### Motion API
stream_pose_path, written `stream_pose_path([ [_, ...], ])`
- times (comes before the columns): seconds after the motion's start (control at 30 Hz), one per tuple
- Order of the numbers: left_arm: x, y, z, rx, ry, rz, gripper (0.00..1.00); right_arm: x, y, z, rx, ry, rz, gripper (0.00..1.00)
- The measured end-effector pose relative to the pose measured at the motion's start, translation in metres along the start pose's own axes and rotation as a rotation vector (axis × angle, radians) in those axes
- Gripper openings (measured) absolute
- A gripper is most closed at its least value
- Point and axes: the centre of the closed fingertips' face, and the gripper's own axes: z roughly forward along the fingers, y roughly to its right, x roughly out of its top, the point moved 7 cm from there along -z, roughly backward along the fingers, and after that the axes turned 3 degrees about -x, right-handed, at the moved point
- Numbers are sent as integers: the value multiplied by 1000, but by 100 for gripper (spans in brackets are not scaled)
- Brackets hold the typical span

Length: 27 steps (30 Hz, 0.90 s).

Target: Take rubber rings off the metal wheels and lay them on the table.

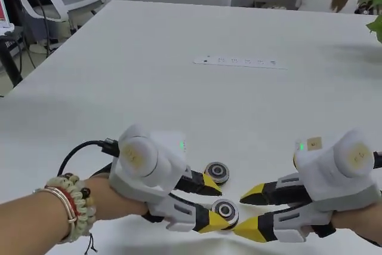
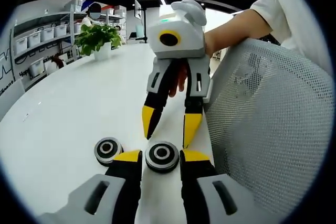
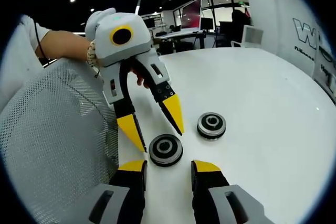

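Holding my left hand-held gripper [image 2: 161, 158] open with its jaws either side of a black-ringed metal wheel [image 2: 161, 153], I see my right hand-held gripper [image 1: 239, 213] open opposite and a second wheel [image 1: 216, 172] nearby on the white tabletop [image 1: 179, 94].

Near wheel [image 1: 225, 209] between left gripper [image 1: 222, 208] jaws; second wheel [image 1: 216, 171] behind, on table [image 1: 179, 94].

Bench [image 1: 179, 40] white. Wheel [image 1: 225, 210] and second wheel [image 1: 216, 171]: black rubber rings [image 2: 161, 143], silver centres. Left tongs [image 1: 220, 207], right tongs [image 1: 242, 213]: black, yellow tips, white-grey housings.
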Motion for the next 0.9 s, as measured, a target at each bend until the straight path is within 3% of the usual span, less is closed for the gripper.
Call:
stream_pose_path([
  [0.17,4,-1,0,6,36,-21,20,0,-1,1,3,3,-2,31],
  [0.47,-1,1,5,10,-6,18,13,0,-3,4,7,-10,-22,27],
  [0.83,0,1,6,0,28,33,8,0,-2,5,0,-2,-29,22],
  [0.9,-1,0,6,5,26,14,8,1,-3,5,6,2,-28,20],
])
